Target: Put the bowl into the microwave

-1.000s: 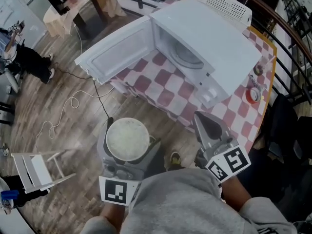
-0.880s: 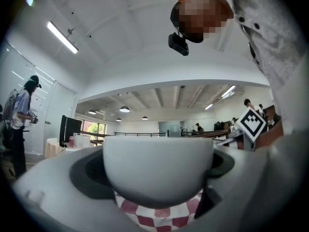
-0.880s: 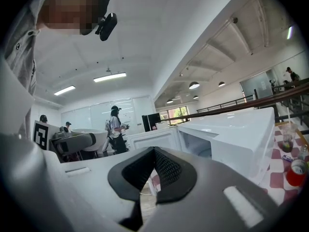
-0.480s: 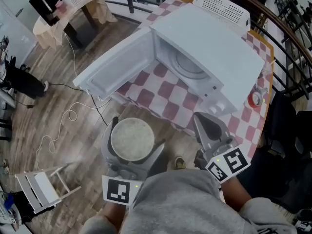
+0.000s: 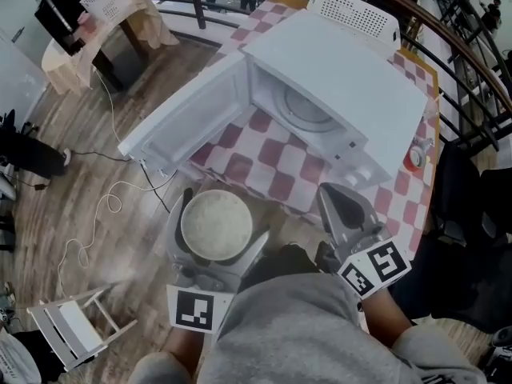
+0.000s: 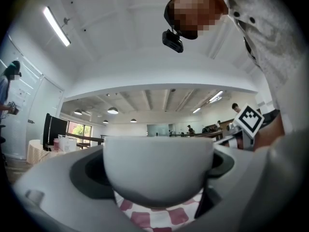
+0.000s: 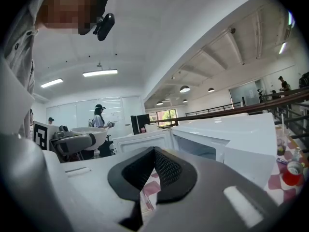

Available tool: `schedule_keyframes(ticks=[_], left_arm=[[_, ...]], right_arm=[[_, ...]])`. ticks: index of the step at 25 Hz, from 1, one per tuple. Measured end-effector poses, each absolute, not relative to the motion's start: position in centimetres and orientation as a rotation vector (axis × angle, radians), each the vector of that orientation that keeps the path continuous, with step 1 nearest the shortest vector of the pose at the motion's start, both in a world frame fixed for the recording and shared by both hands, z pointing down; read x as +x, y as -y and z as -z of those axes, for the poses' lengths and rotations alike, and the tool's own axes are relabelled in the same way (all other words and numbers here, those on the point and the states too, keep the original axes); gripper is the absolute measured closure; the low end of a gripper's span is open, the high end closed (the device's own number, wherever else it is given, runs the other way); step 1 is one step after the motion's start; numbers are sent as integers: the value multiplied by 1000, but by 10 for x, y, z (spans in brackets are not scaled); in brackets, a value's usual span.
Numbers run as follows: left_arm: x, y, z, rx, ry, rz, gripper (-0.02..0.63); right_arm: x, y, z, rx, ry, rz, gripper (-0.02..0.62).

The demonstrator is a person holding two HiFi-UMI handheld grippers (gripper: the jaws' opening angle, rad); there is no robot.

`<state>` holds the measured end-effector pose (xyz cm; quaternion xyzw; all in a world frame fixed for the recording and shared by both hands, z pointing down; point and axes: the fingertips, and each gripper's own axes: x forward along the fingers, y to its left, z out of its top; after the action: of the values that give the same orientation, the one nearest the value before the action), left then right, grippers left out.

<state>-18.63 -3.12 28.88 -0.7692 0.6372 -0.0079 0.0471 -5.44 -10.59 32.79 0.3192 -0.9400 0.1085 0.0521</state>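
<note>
A white bowl is clamped between the jaws of my left gripper, held in the air in front of the table. The white microwave stands on a checked tablecloth, its door swung wide to the left and its round turntable visible inside. My right gripper hovers to the right of the bowl, shut with nothing in it, its tips near the table's front edge.
A red-capped can stands on the table right of the microwave. A metal railing runs behind the table. A white folding chair and a cable lie on the wooden floor at left. A person stands far off.
The view has shifted a little; the bowl in my left gripper has edged slightly nearer the open microwave. The right gripper holds the same place.
</note>
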Motion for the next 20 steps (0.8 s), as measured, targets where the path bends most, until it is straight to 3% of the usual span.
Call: schedule_keyframes(ticks=[20], left_arm=[[-171, 107, -308, -2514, -1838, 21, 74]], right_arm=[[-47, 140, -339, 1074, 2822, -377, 598]])
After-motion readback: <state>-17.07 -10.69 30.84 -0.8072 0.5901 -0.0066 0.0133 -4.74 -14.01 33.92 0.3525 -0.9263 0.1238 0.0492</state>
